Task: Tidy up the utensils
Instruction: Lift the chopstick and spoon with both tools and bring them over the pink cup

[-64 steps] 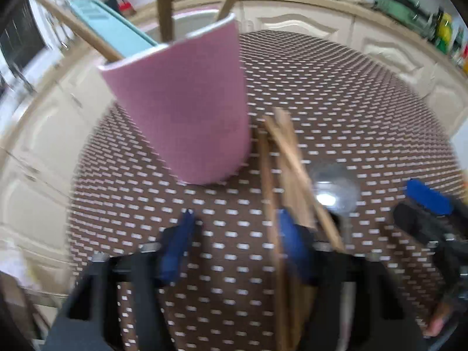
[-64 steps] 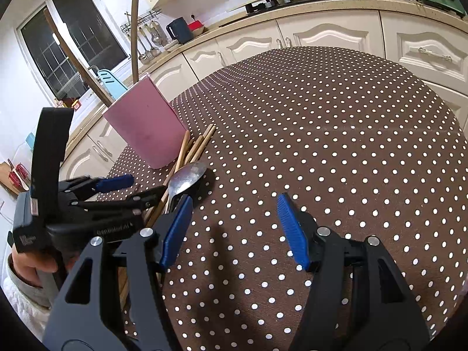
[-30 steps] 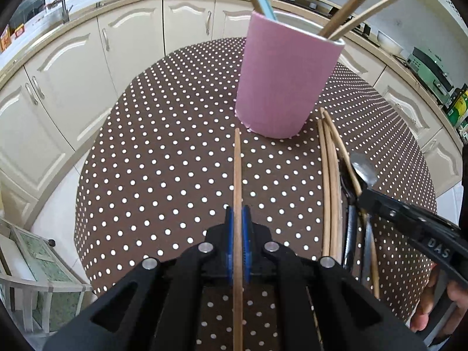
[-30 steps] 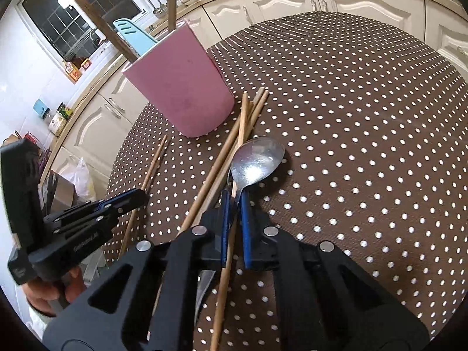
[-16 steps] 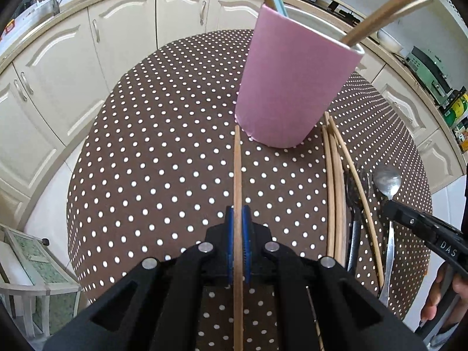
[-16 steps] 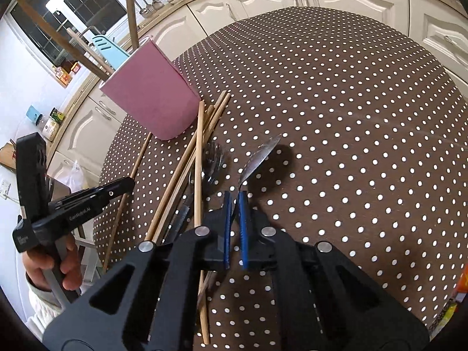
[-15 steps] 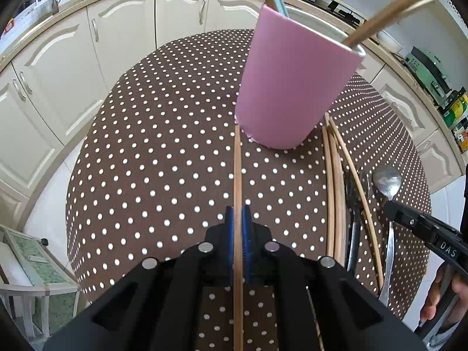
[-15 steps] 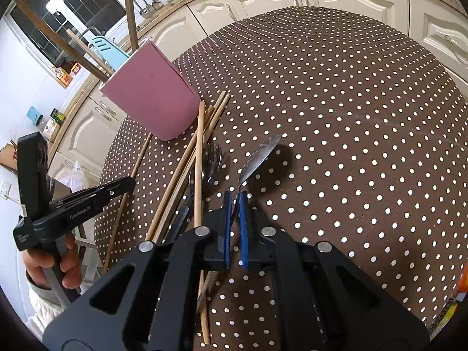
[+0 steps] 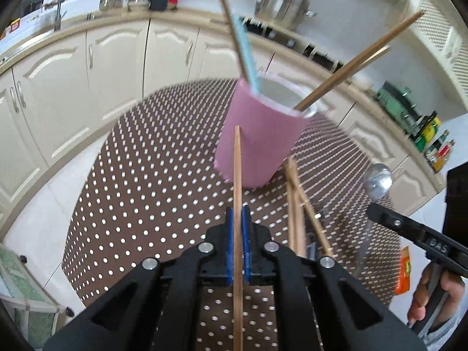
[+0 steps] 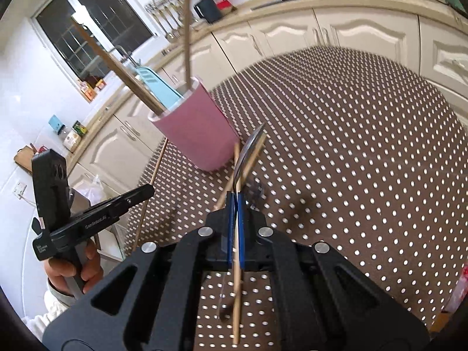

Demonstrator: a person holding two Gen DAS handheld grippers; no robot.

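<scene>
A pink utensil cup stands on the brown polka-dot table, holding wooden sticks and a light blue utensil. My left gripper is shut on a wooden chopstick, lifted above the table and pointing at the cup. My right gripper is shut on a metal spoon and a wooden chopstick together, raised near the cup. The spoon's bowl and the right gripper show at the right of the left wrist view. The left gripper shows at the left of the right wrist view.
Several wooden chopsticks and a dark utensil lie on the table right of the cup. Cream kitchen cabinets curve around behind the table. The table edge drops to a white floor at the left. A steel pot sits on the counter.
Both grippers have lifted their utensils off the table and tilted up. The left chopstick now hangs in the air before the cup; the spoon has risen closer to the cup.
</scene>
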